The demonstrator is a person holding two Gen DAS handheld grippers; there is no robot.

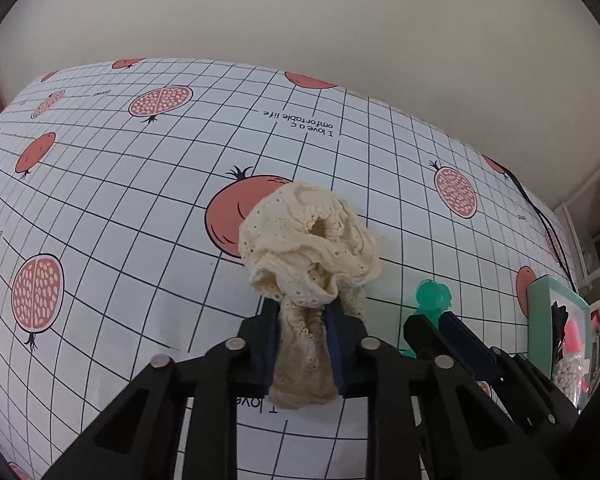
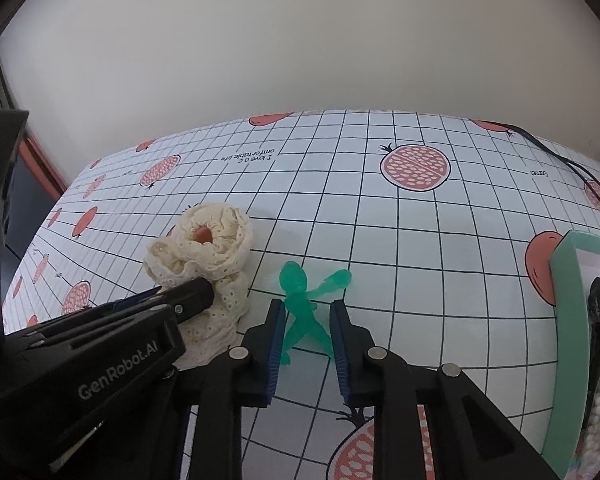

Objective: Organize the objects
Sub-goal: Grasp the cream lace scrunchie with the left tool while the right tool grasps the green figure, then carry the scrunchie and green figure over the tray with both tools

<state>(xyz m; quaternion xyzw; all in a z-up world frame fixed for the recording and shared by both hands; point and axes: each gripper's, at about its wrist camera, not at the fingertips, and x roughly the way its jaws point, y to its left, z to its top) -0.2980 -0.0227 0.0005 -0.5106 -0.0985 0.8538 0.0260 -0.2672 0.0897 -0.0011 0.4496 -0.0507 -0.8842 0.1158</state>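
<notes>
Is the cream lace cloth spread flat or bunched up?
Bunched: the cream lace cloth is crumpled into a rounded wad, its tail pinched in the left gripper.

Tablecloth (image 1: pixel 140 200) is showing upside-down print "I love a comfortable life" near its far edge; a cut-off "I love" is peeking out under the left gripper (image 1: pixel 302 320). In the right view, that gripper's body is reading "GenRobot.AI".

Home: pomegranate-print tablecloth (image 2: pixel 380 240), plain wall (image 2: pixel 300 40).
</notes>
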